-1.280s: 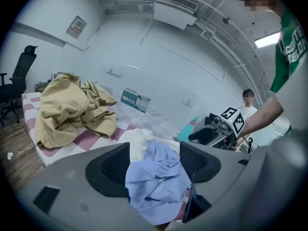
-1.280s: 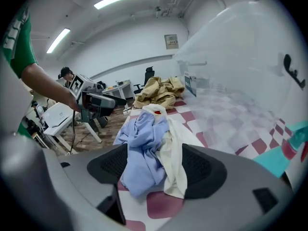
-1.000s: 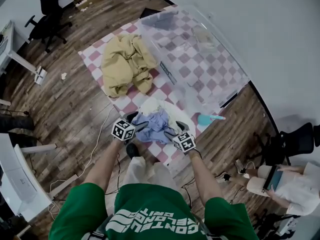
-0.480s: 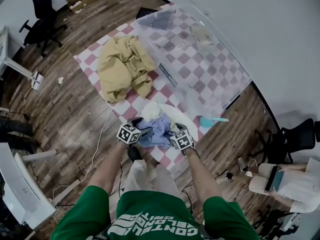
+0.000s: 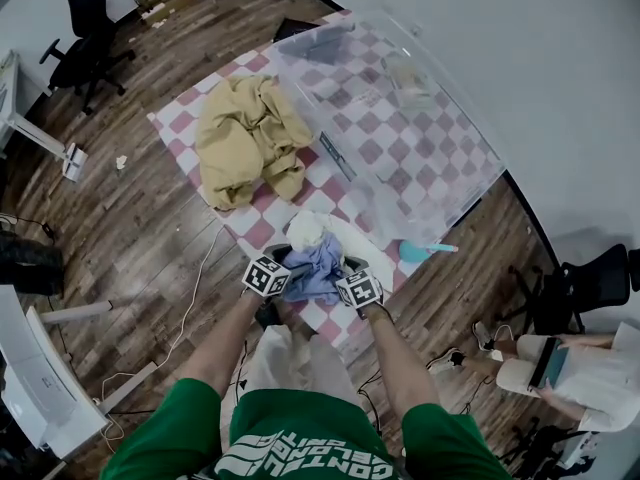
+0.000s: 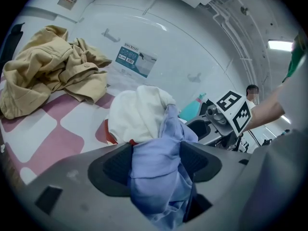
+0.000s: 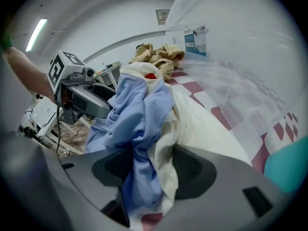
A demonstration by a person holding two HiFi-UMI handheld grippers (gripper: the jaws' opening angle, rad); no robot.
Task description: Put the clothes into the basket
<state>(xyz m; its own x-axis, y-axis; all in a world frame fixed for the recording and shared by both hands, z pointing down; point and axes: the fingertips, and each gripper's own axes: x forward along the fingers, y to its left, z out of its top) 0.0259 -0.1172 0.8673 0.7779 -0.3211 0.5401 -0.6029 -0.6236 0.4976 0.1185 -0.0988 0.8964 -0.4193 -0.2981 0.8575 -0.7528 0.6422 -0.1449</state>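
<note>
1. Left tongs (image 6: 156, 165) pinch the shirt (image 5: 315, 268), near the basket (image 5: 420, 138).
2. Right tongs (image 7: 151, 172), just closing, nip shirt plus white cloth (image 7: 202, 124).
3. Risk: the loosely caught white cloth may slip free mid-lift, short of the basket.

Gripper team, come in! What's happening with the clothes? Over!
Left gripper shut on light blue cloth garment. Right gripper: jaws just closing on it and cream cloth. Clear plastic basket ahead, nothing blocking.

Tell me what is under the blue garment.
A white garment lies under the blue garment, sticking out on the far side, on the checkered mat. How far it runs beneath, or whether anything else is under there, is covered.
</note>
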